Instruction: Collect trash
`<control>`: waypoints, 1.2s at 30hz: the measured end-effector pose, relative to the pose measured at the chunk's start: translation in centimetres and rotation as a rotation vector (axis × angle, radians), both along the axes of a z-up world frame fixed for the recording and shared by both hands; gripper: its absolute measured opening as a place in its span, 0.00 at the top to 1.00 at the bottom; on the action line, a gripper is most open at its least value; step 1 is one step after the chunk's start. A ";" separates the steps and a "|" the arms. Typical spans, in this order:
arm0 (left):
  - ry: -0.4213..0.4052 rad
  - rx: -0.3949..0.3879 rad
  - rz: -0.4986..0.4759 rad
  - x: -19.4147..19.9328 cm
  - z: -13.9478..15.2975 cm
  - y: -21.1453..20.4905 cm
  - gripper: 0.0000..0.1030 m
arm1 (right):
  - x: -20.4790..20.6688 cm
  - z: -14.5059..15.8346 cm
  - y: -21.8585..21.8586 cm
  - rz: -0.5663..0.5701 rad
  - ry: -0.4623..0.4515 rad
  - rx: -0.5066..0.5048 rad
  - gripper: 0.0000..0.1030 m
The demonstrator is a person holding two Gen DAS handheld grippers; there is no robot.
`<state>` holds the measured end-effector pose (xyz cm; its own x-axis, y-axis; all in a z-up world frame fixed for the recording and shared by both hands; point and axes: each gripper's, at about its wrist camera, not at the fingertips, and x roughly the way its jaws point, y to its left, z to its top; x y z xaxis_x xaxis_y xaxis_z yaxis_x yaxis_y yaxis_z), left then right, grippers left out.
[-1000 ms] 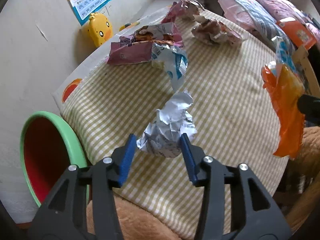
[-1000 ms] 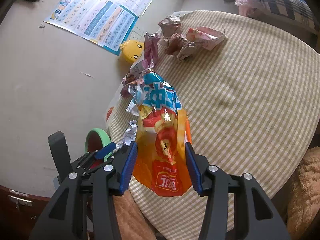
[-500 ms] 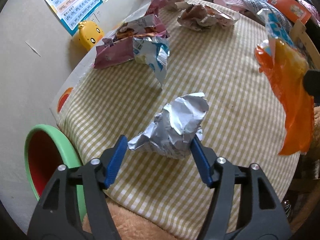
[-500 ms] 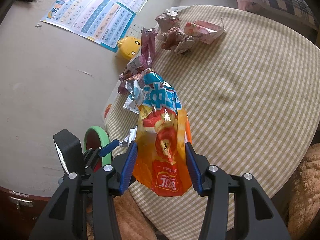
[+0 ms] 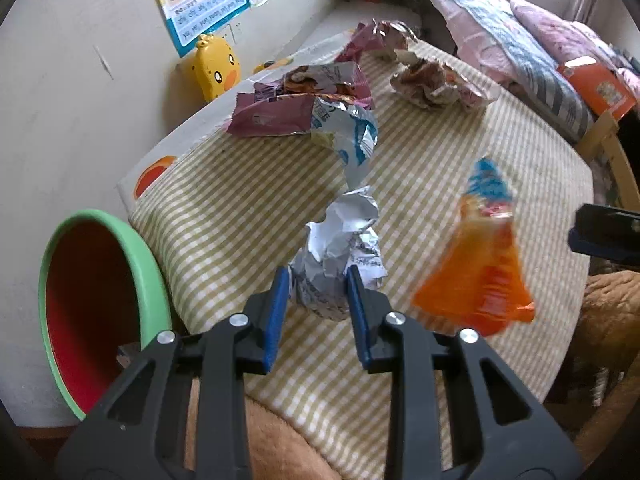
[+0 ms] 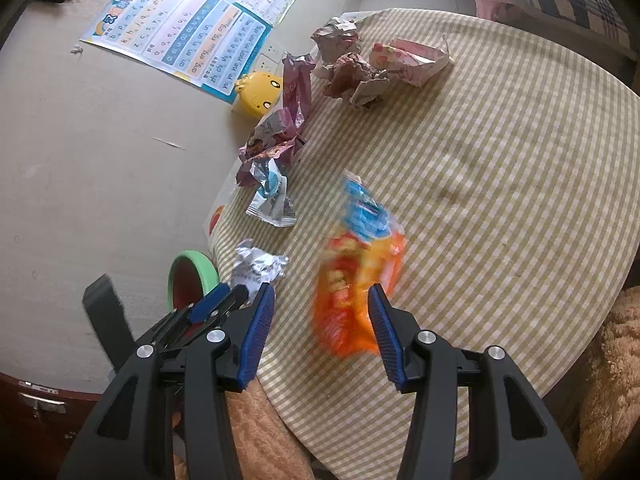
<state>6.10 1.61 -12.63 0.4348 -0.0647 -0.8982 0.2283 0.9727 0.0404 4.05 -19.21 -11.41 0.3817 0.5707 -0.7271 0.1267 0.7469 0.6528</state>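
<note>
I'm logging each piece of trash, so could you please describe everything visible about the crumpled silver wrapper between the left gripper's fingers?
The crumpled silver wrapper is foil-like, silvery grey with whiter creased faces and some small dark print. It stands bunched upright, narrower at its top, near the checked tablecloth's near edge. The left gripper is closing on its lower part, blue pads against both sides. No other trash touches it; the green bin sits just off that edge.

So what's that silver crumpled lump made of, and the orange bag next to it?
The silver lump looks like a metallised foil wrapper turned inside out: shiny, sharply creased, with small print showing. The orange bag seems to be thin glossy plastic film, partly see-through with printed colours, though it is blurred here.
</note>
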 end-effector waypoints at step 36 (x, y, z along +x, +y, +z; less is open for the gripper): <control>0.026 -0.222 0.188 -3.9 0.6 5.8 0.72 | 1.2 -4.5 4.1 0.098 0.037 -0.298 0.60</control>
<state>2.24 7.45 -12.00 0.4351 -0.1816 -0.8819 0.0409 0.9824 -0.1821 5.30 -15.13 -15.92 0.3058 0.3631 -0.8801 0.0640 0.9145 0.3995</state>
